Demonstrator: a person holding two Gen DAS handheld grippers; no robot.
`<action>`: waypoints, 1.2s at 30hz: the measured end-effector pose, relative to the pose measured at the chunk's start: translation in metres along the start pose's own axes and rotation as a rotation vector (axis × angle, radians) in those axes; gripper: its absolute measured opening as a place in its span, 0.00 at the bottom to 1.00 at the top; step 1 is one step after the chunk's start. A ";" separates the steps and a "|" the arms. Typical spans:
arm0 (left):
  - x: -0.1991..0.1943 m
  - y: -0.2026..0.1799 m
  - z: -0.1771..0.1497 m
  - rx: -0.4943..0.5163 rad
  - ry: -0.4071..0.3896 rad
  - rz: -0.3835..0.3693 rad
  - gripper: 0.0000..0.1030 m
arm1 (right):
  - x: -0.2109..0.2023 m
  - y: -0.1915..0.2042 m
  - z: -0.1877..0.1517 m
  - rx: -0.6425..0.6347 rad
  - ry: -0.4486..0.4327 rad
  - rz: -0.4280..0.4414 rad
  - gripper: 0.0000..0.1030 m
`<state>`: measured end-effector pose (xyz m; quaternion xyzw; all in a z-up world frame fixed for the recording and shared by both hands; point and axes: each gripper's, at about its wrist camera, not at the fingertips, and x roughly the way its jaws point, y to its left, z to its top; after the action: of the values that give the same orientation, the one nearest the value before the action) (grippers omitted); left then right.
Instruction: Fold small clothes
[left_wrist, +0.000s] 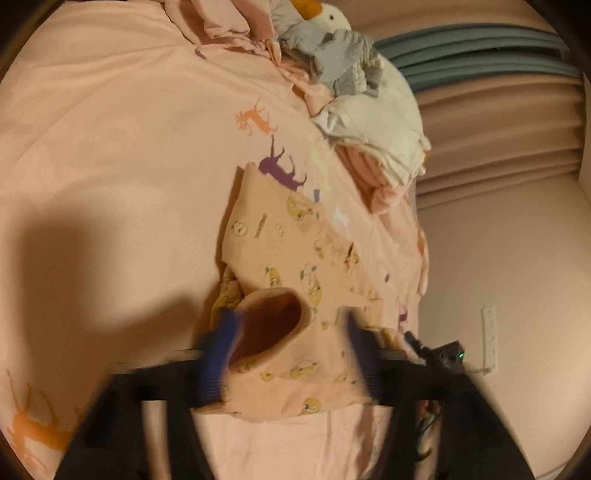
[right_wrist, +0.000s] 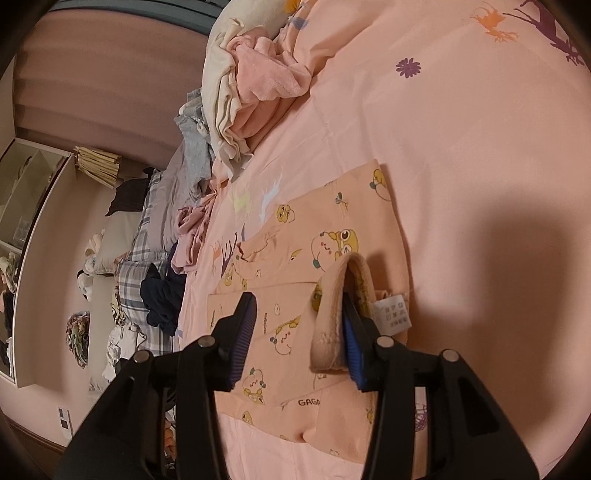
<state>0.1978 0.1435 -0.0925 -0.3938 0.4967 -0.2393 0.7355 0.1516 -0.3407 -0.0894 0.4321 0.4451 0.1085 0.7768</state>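
In the left wrist view, the left gripper (left_wrist: 291, 354) is blurred, its fingers apart around the small shirt (left_wrist: 295, 258) lying on the bed (left_wrist: 110, 147). In the right wrist view, the right gripper (right_wrist: 299, 339) stands apart at the collar (right_wrist: 332, 314); the cloth seems light and soft, so the thick collar edge is probably the best hold.

Peach top (right_wrist: 314, 236) printed with yellow cartoon chicks lies on a salmon sheet (right_wrist: 461, 122) (purple and orange deer silhouettes).

A home bedroom: ahead of the grippers lie a peach animal-print bedsheet (left_wrist: 129, 147), heaped laundry (right_wrist: 255, 85), a plush goose (left_wrist: 332, 18) and curtains (left_wrist: 498, 122).
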 end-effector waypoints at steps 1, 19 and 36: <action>-0.001 -0.002 0.000 0.010 -0.008 -0.004 0.67 | 0.000 0.000 -0.001 -0.001 0.002 0.000 0.44; 0.043 -0.018 -0.011 0.131 0.158 -0.010 0.14 | 0.002 0.003 -0.003 -0.036 0.023 -0.010 0.41; 0.051 -0.021 0.054 -0.078 -0.085 -0.179 0.00 | 0.016 0.013 0.029 -0.020 -0.075 -0.034 0.07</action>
<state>0.2684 0.1117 -0.0924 -0.4745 0.4369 -0.2675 0.7158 0.1865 -0.3405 -0.0820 0.4204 0.4218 0.0836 0.7989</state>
